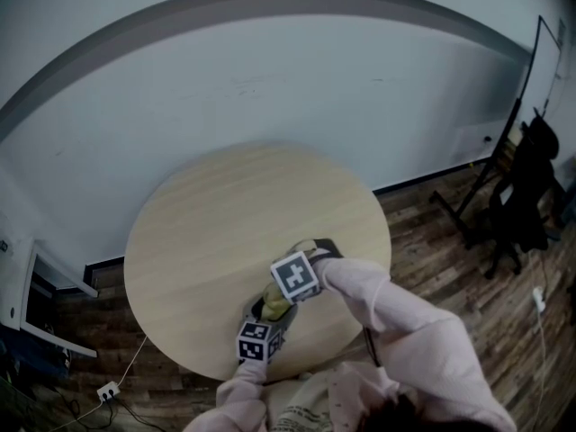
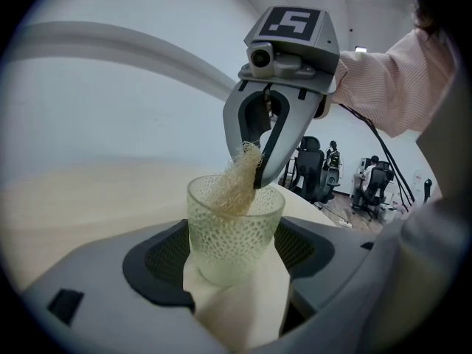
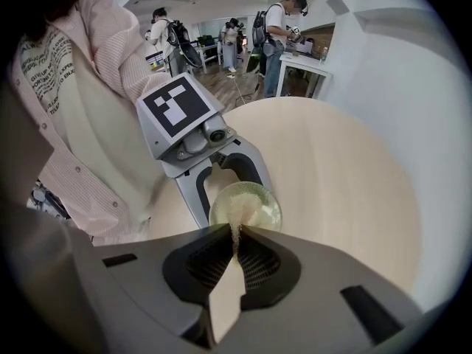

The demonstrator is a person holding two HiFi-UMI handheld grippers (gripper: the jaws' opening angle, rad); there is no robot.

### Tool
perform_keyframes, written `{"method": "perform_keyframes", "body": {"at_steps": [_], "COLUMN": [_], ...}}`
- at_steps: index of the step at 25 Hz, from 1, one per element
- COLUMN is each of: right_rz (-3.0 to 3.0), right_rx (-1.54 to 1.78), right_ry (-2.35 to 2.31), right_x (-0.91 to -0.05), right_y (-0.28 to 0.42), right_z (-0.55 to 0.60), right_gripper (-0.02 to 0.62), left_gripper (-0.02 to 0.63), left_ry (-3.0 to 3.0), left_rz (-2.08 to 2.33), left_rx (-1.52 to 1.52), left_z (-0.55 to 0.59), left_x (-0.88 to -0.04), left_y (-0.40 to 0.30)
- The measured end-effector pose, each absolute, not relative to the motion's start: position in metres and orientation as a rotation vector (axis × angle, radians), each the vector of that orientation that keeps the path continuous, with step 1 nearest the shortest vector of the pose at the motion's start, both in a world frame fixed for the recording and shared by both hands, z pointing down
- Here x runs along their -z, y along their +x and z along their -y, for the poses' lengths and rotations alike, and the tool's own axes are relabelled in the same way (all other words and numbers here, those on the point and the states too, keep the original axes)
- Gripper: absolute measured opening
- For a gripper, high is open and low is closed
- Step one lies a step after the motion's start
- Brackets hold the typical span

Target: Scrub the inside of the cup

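Left gripper view puts your left gripper (image 2: 236, 260) closest. Its jaws are clamped on the lower part of the cup (image 2: 234, 231), a pale green, see-through cup with a pitted surface. The cup stands upright between them with its mouth open to the top.

A tuft of tan, fibrous scrubber (image 2: 236, 186) hangs over the rim and reaches down inside the cup, against its inner wall. Your right gripper (image 2: 254, 174) comes down onto it from above, with its jaws pressed together on the top of the fibres. The right gripper view confirms this: the two jaws meet with only the thin strand of scrubber pinched between them. Past their tips you look straight into the cup's round mouth.

In the head view both grippers sit close together over the near edge of the round wooden tabletop (image 1: 225, 214). Your pink sleeve (image 1: 396, 318) runs back from the right one. Whether the cup's base touches the tabletop, you cannot tell from these views.

Beyond the tabletop rises a plain pale wall (image 1: 297, 79), with dark wooden floor (image 1: 450, 241) to the right. Office chairs (image 2: 313, 172) stand well behind the grippers, and several people (image 3: 279, 32) stand at the far end of the room.
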State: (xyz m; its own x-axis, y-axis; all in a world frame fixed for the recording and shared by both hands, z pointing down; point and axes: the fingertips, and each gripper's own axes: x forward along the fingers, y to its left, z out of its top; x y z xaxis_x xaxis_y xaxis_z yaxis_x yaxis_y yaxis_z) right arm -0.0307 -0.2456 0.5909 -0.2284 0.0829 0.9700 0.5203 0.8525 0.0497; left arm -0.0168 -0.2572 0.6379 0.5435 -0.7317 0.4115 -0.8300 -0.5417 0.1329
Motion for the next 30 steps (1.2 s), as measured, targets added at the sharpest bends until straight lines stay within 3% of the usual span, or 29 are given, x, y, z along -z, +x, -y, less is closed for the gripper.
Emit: {"method": "perform_keyframes", "body": {"at_steps": [30], "right_rz": [1.784], "right_rx": [-0.217], "right_ry": [-0.277], "right_x": [-0.610], "right_y": [-0.030], "right_z": [0.234], "right_gripper": [0.028], "left_gripper": [0.357], "left_ry": [2.463], "left_rz": [1.297], "left_rx": [-0.468], "left_z": [0.258], "left_x": [-0.637], "left_y": [-0.018]}}
